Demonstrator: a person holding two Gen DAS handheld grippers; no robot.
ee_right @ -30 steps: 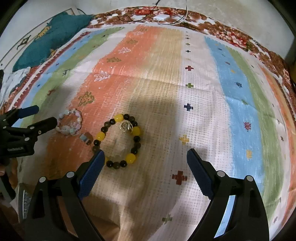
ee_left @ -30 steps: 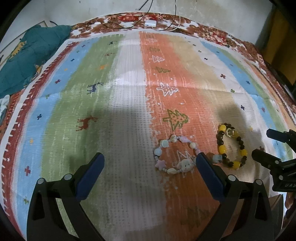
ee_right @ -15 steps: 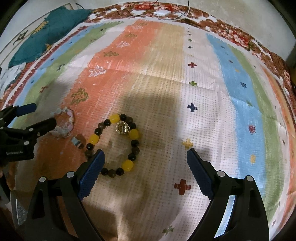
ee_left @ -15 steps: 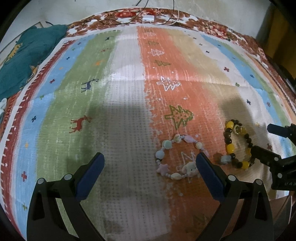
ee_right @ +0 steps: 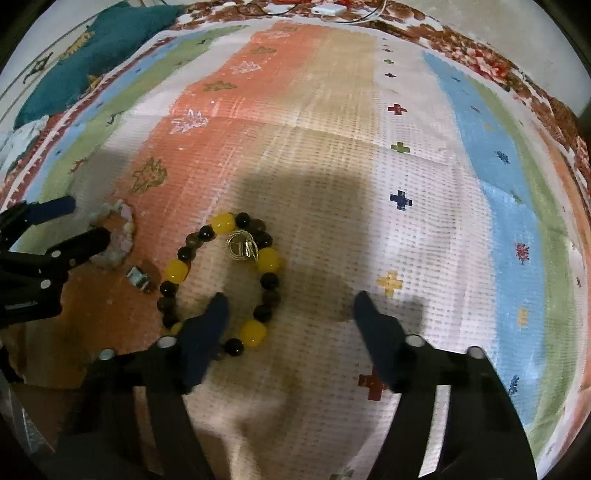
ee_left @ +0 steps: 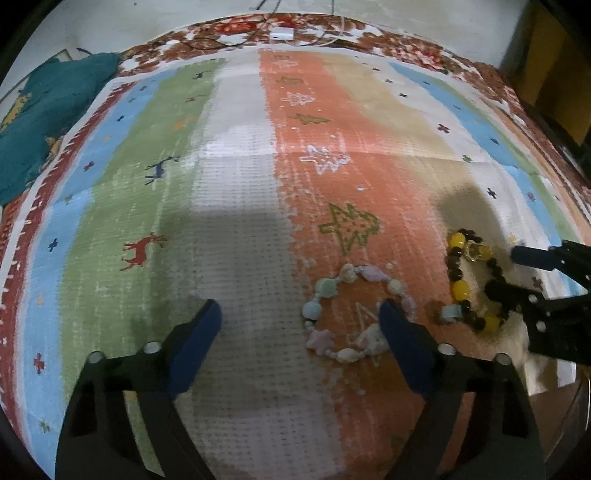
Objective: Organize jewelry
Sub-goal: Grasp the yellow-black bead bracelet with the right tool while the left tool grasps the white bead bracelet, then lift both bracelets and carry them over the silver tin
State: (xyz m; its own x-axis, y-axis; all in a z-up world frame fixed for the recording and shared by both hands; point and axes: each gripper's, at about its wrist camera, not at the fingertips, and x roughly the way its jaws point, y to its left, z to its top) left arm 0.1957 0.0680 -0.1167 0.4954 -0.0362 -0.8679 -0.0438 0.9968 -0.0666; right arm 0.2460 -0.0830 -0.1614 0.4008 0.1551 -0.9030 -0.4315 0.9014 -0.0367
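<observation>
A pastel shell-and-star bracelet (ee_left: 351, 314) lies on the orange stripe of the striped cloth. My left gripper (ee_left: 299, 325) is open just above the cloth, its right finger at the bracelet's right side. A yellow-and-dark bead bracelet (ee_right: 221, 280) with a gold charm (ee_right: 242, 245) lies to the right; it also shows in the left wrist view (ee_left: 467, 280). My right gripper (ee_right: 291, 314) is open and empty, its left finger over the bead bracelet's near edge. A small silver ring (ee_right: 136, 277) lies between the two bracelets.
The striped cloth (ee_left: 236, 221) covers the whole surface. A teal cloth (ee_left: 48, 118) is bunched at the far left. A white adapter with cables (ee_left: 282, 33) lies at the far edge. The left gripper shows at the left of the right wrist view (ee_right: 55, 236).
Both grippers have moved forward and lower toward the bracelets. The right gripper's left finger now overlaps the bead bracelet. The jewelry has not moved.
</observation>
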